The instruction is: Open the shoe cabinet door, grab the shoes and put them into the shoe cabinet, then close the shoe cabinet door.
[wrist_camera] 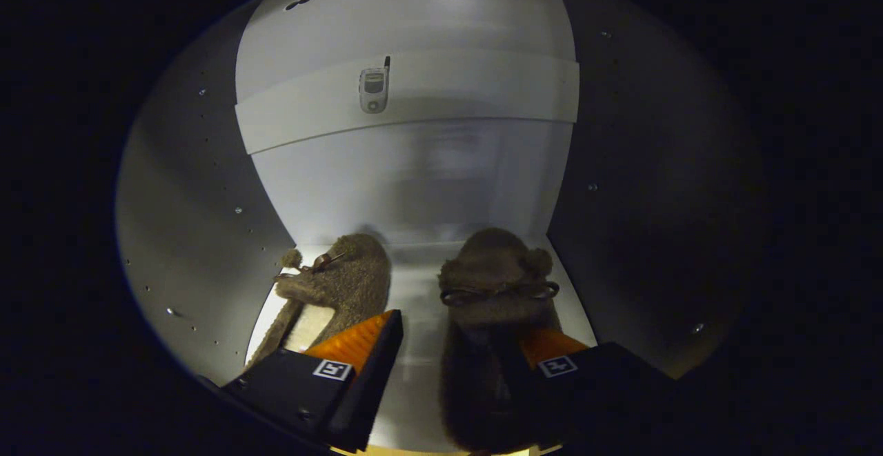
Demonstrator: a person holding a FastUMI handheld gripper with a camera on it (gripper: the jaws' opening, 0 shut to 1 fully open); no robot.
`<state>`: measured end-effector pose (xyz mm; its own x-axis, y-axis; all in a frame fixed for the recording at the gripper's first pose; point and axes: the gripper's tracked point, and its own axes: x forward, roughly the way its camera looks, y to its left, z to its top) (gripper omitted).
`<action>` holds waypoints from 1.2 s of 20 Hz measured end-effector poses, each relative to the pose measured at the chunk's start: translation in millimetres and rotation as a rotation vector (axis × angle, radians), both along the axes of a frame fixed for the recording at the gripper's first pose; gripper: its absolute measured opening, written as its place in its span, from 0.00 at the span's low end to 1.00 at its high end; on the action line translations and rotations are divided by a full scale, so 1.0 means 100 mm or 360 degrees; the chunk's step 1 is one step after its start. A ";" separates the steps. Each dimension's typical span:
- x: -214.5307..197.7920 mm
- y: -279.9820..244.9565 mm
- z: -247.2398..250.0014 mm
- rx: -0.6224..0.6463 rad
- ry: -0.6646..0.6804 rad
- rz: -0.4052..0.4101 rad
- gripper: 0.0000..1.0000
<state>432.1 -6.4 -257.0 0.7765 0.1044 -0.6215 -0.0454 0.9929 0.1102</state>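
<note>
Inside the white shoe cabinet (pixel 414 180), we see two brown fuzzy slippers lying side by side on the bottom shelf (pixel 417 283), toes toward the back panel. The left slipper (pixel 345 283) rests near the left side wall (pixel 186 221), tilted so that its pale insole shows, with a small pompom and a bow on its top. The right slipper (pixel 493 283) sits close to the shaded right side wall (pixel 641 201), also trimmed with a bow and a pompom.

Our gripper (pixel 459 345) reaches into the compartment with its jaws spread wide. The left finger (pixel 359 345) overlaps the heel end of the left slipper, while the right finger (pixel 552 349) lies over the opening of the right slipper; we cannot tell whether either touches. The bare strip of shelf between the two slippers lies between the fingers.

Higher up, a small silver flip phone (pixel 374 87) lies on the edge of an upper shelf (pixel 414 101).
</note>
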 end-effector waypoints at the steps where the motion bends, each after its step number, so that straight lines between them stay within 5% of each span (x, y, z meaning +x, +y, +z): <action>1: -0.05 -0.01 0.05 0.0007 -0.0001 0.0002 0.90; 3: -0.14 -0.07 0.14 0.0006 -0.0002 -0.0004 0.97; 9: -0.48 -0.37 0.50 -0.0019 -0.0078 -0.0059 0.97; 12: -0.76 -0.43 0.85 -0.0057 -0.0247 -0.0037 0.97; 13: -0.47 -0.51 0.62 -0.0063 -0.0309 -0.0028 0.97; 14: -0.83 -0.72 1.01 -0.0084 -0.0395 -0.0057 0.98; 24: -1.34 -0.47 1.37 -0.0140 -0.0900 -0.0056 0.98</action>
<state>298.3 -53.8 -119.6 0.9928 0.0388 -0.1134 -0.0396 0.9992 -0.0049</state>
